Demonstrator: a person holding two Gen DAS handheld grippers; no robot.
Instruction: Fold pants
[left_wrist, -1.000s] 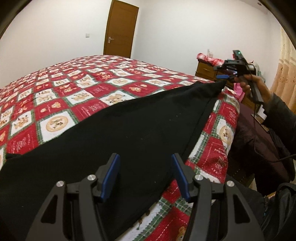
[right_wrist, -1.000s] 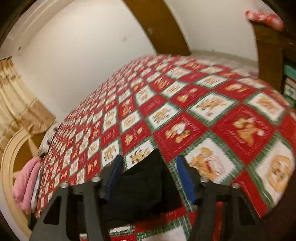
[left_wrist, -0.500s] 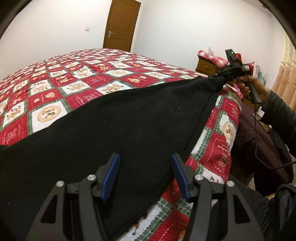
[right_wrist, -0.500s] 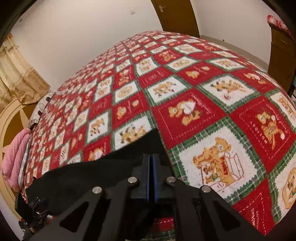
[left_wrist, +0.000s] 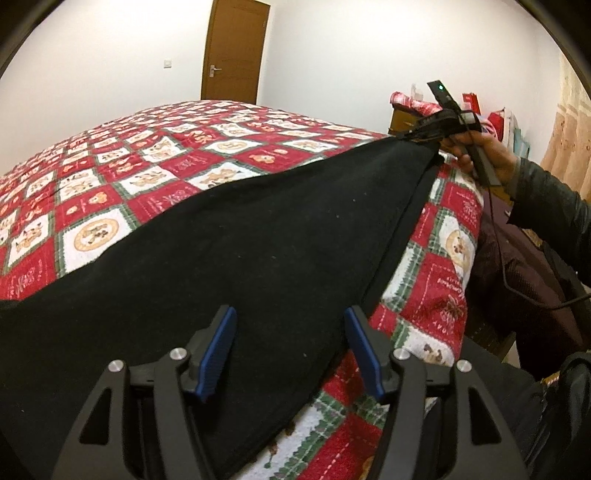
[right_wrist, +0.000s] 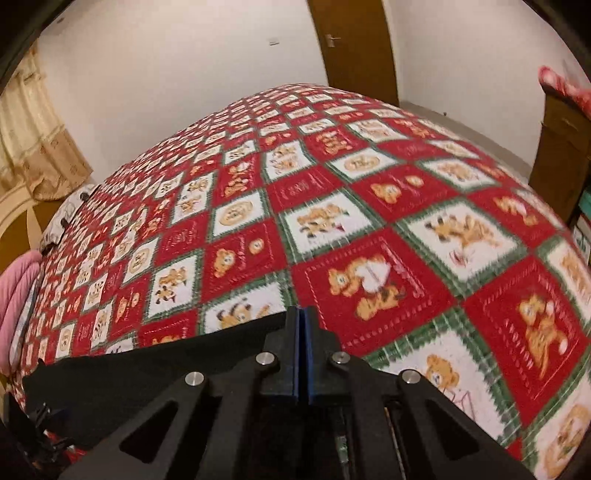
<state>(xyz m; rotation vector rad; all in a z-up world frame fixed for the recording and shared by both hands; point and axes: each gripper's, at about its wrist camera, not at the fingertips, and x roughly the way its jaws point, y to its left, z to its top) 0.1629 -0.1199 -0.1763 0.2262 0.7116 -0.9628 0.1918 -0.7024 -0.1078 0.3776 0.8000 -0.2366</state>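
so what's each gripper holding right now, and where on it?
Right gripper is shut on the far corner of the black pants. Left gripper holds nothing, its fingers opening over the near end.

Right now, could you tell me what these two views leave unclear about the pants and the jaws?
- Pants: left end cut off by the left wrist view's edge.
- Right gripper: shut; its own fingers hide the cloth it pinches.
- Left gripper: open over the pants; contact unclear.
- Quilt: blurred, right wrist view.

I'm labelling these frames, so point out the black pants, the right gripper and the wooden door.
black pants (left_wrist: 229, 258), left wrist view, middle of the cloth.
right gripper (right_wrist: 303, 325), right wrist view, shut fingertips.
wooden door (left_wrist: 232, 51), left wrist view, panel centre.
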